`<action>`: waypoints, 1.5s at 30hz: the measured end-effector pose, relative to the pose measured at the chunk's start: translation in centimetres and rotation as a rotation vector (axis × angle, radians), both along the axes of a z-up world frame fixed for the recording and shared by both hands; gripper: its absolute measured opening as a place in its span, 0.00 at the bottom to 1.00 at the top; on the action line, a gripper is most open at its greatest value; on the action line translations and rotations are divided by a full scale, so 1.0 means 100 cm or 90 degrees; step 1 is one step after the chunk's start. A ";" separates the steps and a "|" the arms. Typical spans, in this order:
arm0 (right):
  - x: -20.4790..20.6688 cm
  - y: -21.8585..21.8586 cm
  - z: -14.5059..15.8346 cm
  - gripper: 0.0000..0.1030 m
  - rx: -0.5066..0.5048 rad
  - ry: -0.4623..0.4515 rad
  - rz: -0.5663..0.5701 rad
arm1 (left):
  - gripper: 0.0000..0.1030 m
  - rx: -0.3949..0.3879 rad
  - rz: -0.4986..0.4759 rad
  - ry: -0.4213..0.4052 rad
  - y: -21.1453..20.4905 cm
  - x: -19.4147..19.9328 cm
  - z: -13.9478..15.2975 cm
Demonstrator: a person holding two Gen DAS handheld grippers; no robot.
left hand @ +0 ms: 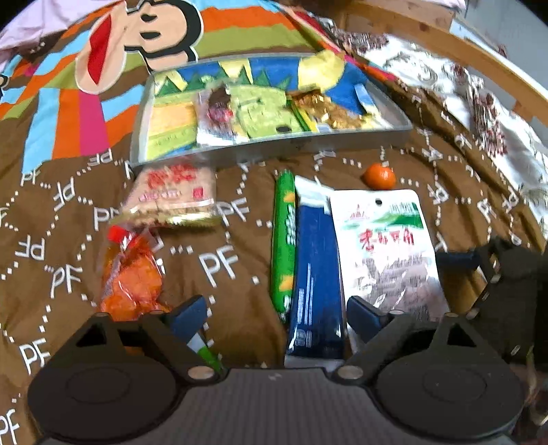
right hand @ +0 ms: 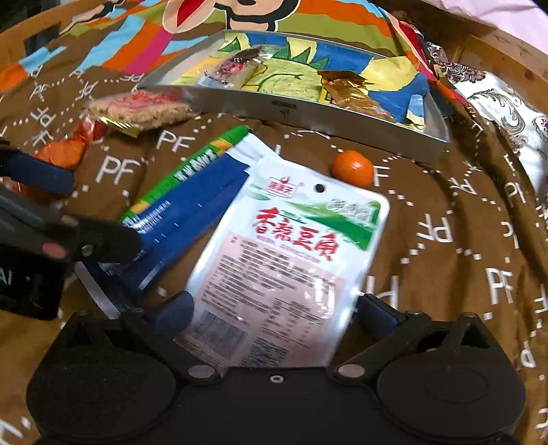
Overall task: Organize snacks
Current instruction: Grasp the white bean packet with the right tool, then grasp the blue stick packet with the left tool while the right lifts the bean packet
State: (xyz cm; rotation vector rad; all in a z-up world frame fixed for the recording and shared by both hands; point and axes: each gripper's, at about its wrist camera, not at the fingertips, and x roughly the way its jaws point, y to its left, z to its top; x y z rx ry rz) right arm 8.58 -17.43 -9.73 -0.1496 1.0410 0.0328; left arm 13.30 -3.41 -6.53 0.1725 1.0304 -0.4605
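On the bed, beside the snack tray, the left gripper straddles the blue packet unclenched, the right gripper spread around the white pouch; closing may snag neighbouring wrappers.

A bed under a brown printed quilt, edged by a wooden frame.

The brown quilt carries white "PF" letters inside dotted outlines and fills the near and middle ground. Toward the far side it turns into bright stripes of orange, pink, blue and green, with a large cartoon monkey face on them. On the right lies a pale floral cloth, white with dark red patterns. Beyond it curves a light wooden bed frame. Pink fabric shows at the far right corner. The light is soft and even.
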 end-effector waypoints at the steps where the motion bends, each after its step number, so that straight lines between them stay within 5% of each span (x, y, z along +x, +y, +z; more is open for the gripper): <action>1: 0.000 -0.003 0.001 0.99 -0.001 0.005 0.004 | 0.82 0.000 -0.001 0.004 0.000 0.000 -0.001; 6: -0.001 -0.019 0.007 0.99 -0.025 0.019 0.034 | 0.81 -0.008 -0.023 0.007 -0.001 -0.004 0.000; 14: -0.004 -0.031 0.012 0.99 0.059 0.021 0.006 | 0.76 -0.041 -0.039 0.072 -0.003 0.001 -0.011; 20: -0.007 -0.015 0.015 0.99 0.115 0.001 0.001 | 0.58 -0.072 -0.017 0.086 0.005 0.003 -0.008; 30: -0.014 0.003 0.007 0.99 0.082 -0.002 -0.046 | 0.40 -0.091 0.000 0.110 0.006 0.013 -0.009; 35: -0.025 0.004 0.010 0.99 0.087 -0.003 -0.059 | 0.40 -0.158 0.019 0.143 0.019 0.015 -0.004; 41: -0.045 0.021 0.012 0.99 -0.035 -0.003 0.051 | 0.39 -0.202 0.023 0.159 0.028 0.016 -0.002; 45: -0.052 0.037 0.007 0.99 -0.125 -0.032 0.121 | 0.39 -0.184 0.015 0.167 0.021 0.022 -0.010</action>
